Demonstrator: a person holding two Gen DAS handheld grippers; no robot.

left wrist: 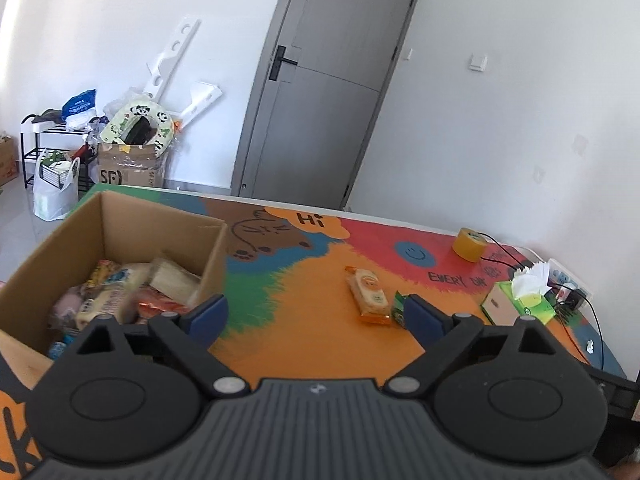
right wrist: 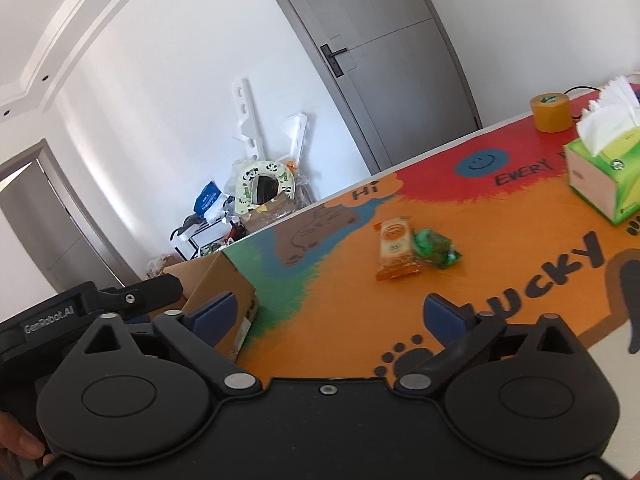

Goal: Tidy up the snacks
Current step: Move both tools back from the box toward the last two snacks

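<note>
I see a colourful cartoon-printed tabletop (right wrist: pixel 320 312) before a grey door (left wrist: pixel 332 92); the orange plastic snack packet (left wrist: pixel 369 295) lies lengthwise away from me; left gripper (left wrist: pixel 316 316) and right gripper (right wrist: pixel 332 316) both released, empty

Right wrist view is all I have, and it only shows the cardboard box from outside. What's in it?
Observer: The left wrist view looks into the box: it holds a loose pile of snack packets.
Operator: Is there room for more?
Observer: It looks so. The pile sits well below the rim, and the far inner wall is bare above it.
Operator: And the left gripper, is it carrying anything?
Observer: No. The left gripper is open with nothing between its fingers, just right of the box.
</note>
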